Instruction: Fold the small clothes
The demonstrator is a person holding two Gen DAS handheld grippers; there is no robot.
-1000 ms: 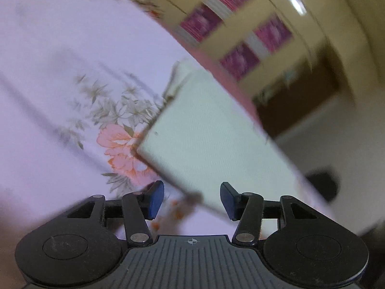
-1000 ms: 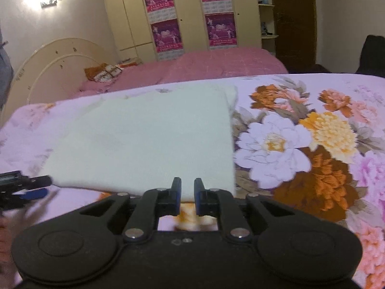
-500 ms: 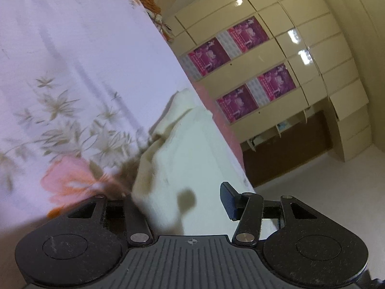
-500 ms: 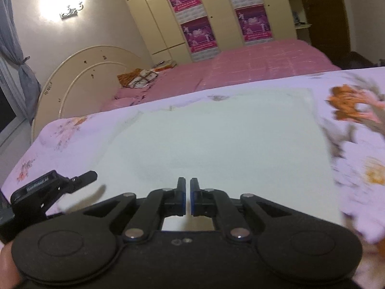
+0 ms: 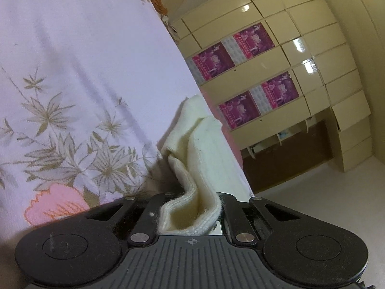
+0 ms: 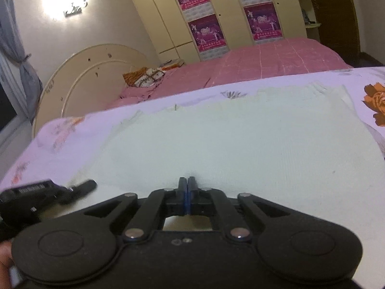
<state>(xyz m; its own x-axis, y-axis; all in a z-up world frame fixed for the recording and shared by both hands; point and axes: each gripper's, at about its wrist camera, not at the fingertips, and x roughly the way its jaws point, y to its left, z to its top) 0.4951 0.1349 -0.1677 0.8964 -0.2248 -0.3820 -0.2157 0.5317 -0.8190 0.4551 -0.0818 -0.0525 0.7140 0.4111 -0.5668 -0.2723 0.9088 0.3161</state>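
My left tongs (image 5: 190,216) have just closed and pinch the corner of the cream cloth (image 5: 202,149) lying on the flowery bed (image 5: 72,72). My right tongs (image 6: 187,192) are closed on its near edge. That thin pinch could slip if I pull fast.

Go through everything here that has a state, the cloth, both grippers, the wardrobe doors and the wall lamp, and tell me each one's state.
Cream knit cloth: spread flat on the floral bedsheet, near edge bunched up in the left gripper.
Left gripper: shut on the cloth's edge, having just closed.
Right gripper: shut at the cloth's near edge; whether it pinches fabric cannot be told.
Wardrobe doors: closed.
Wall lamp: lit.
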